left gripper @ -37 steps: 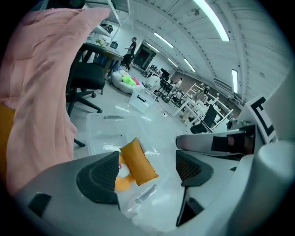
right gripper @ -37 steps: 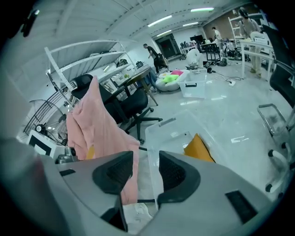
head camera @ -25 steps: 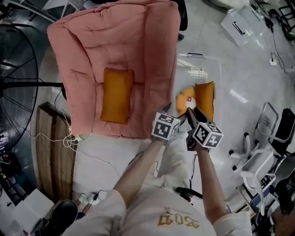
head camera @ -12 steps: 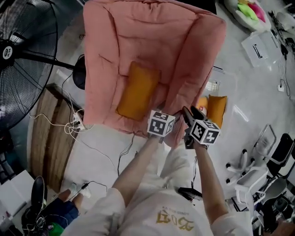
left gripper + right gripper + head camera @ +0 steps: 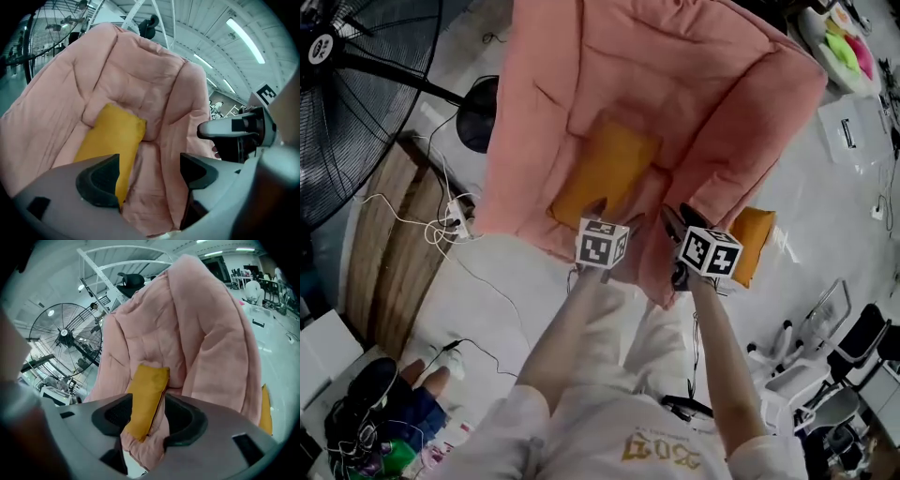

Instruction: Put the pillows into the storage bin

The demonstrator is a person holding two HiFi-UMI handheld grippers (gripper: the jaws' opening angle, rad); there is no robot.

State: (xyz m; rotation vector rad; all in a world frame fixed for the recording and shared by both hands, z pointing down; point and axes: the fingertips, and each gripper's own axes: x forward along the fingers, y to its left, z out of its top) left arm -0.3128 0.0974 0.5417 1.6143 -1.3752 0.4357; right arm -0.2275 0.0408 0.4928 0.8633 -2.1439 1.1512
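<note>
An orange pillow [image 5: 605, 173] lies on the seat of a pink padded chair [image 5: 675, 84]. My left gripper [image 5: 614, 214] hovers at the seat's front edge just short of that pillow [image 5: 112, 140], open with nothing between its jaws. My right gripper [image 5: 670, 223] is beside it over the chair's front right corner. Its jaws are opening; the pillow [image 5: 147, 394] and the chair's hem show beyond the gap, and the pads press on nothing. A second orange pillow [image 5: 752, 246] lies to the right of the chair, half hidden by the chair arm. The storage bin does not show clearly.
A big floor fan [image 5: 337, 94] stands at the left, with a wooden board [image 5: 384, 253] and a power strip with cables [image 5: 455, 220] below it. Office chairs [image 5: 825, 375] crowd the lower right. A white box [image 5: 853, 131] lies at the far right.
Both grippers have moved left, away from the pillow beside the chair, to the chair's front edge near the pillow on the seat. The head view has swung left and tilted.
</note>
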